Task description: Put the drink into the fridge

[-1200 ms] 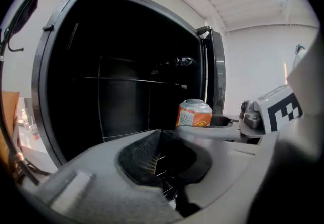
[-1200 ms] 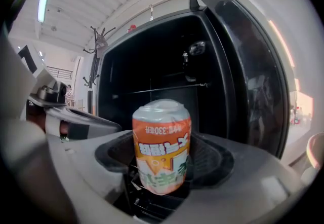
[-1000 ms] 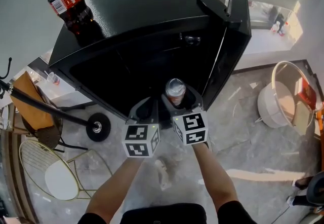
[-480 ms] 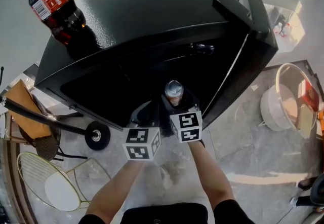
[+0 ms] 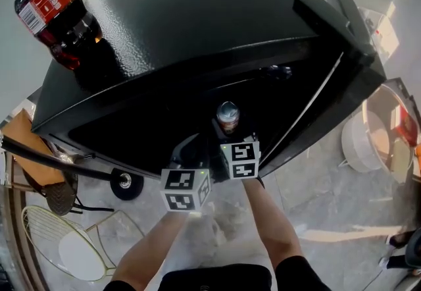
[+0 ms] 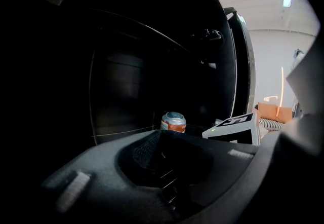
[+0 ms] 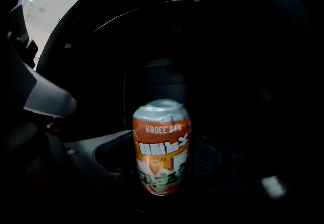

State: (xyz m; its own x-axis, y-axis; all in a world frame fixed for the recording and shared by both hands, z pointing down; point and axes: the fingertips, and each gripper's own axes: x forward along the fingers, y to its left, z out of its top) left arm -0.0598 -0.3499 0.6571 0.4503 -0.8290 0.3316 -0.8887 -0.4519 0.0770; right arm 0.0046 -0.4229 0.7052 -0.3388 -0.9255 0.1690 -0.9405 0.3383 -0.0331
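Nearest us, two bare forearms reach forward from the bottom of the head view, each ending in a gripper with a black-and-white marker cube. The left gripper [image 6: 164, 159] stands with its jaws spread around a hollow that holds nothing, and it waits just beside its partner at the lower front edge of the opening. The right gripper [image 7: 162, 167] has its jaws pinching the orange aluminium drink can with the silver top [image 7: 161, 152] around the lower body. The can stands upright at the mouth of the glossy black fridge [image 5: 197, 26], just inside the dark cavity; we cannot tell whether its base is resting on anything. We judge the can to be fairly light and stiff enough if full, but thin-walled and smooth. A hard squeeze would dent it and a loose one might let it slide, so the middle of the round wall is the place to hold it, not the rim. Further in, the cavity is too dark to make out the shelves clearly. The fridge door [image 5: 342, 13] hangs open on the right. On the fridge top, at the far left, stands a dark cola bottle with a red cap and label [image 5: 56, 16].
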